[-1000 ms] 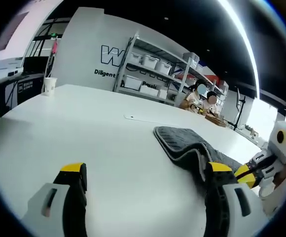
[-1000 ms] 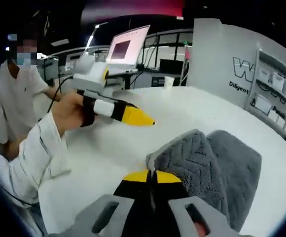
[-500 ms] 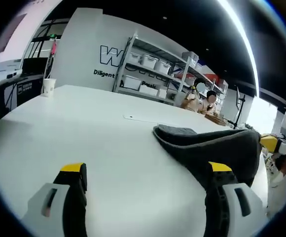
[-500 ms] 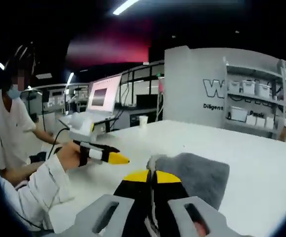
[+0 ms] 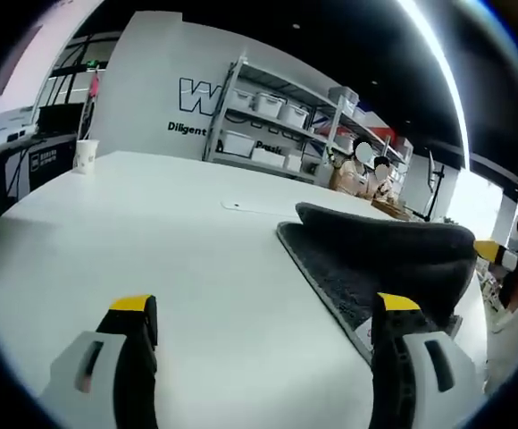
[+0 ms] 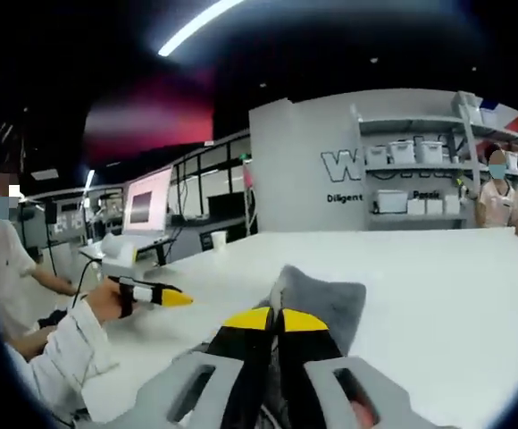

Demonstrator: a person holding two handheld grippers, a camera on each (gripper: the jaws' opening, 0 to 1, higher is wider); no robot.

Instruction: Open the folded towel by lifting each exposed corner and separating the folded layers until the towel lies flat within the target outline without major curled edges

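Observation:
A dark grey towel (image 5: 375,259) lies on the white table (image 5: 179,250), its upper layer lifted in an arc over the lower one. My left gripper (image 5: 259,326) hovers open above the table, the towel just inside its right jaw. At the right edge of the left gripper view, the right gripper (image 5: 500,257) holds up the towel's raised edge. In the right gripper view my right gripper (image 6: 275,320) is shut on a towel corner (image 6: 321,299), lifted off the table. The left gripper (image 6: 152,294) shows there at the left, in a person's hand.
A paper cup (image 5: 85,155) stands at the table's far left edge. Shelves with white bins (image 5: 268,125) line the back wall. Two people (image 5: 366,174) sit at a far table. A monitor (image 6: 147,201) stands behind the person's sleeve (image 6: 58,357).
The right gripper has carried the towel's top layer higher and further over, laying bare more of the lower layer. The left gripper has stayed put and open.

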